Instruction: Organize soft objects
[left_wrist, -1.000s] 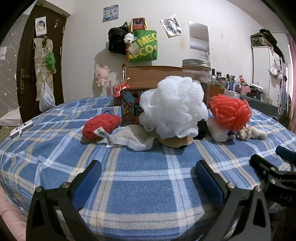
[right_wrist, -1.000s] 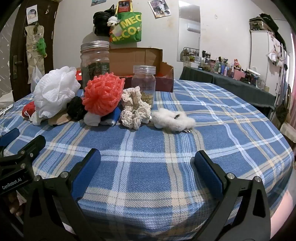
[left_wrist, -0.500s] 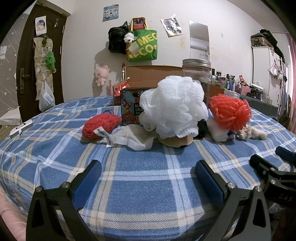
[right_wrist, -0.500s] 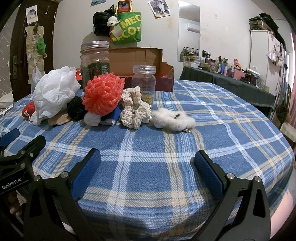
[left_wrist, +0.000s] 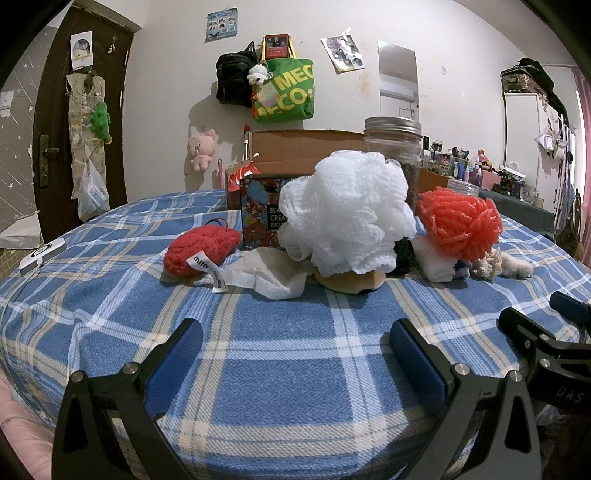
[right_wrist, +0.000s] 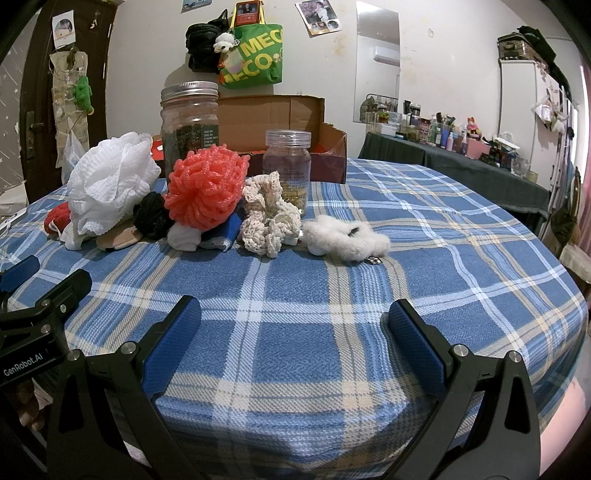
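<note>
My left tongs and my right tongs both hover spread wide above the near edge of the surface, with nothing between the blue pads. The surface wears a blue plaid cloth.

Behind the pile stands a tall glass jar with a metal lid, partly filled with something dark. Just to its right a smaller clear jar holds a little yellowish matter at the bottom; its lid is clear. Further back lies an open cardboard box; I cannot tell what is in it. A patterned box stands behind the left end of the pile.

The soft things lie in a row across the middle of the surface: a red knitted pouch with a white tag, a crumpled white cloth, a white mesh puff resting on a tan pad, a black scrunchie, a coral mesh puff on top of white and blue socks, a cream lace scrunchie, and a fluffy white piece at the right end.

A green tote bag and a black bag hang on the wall. A dark door is at left, and a cluttered dresser at right.
</note>
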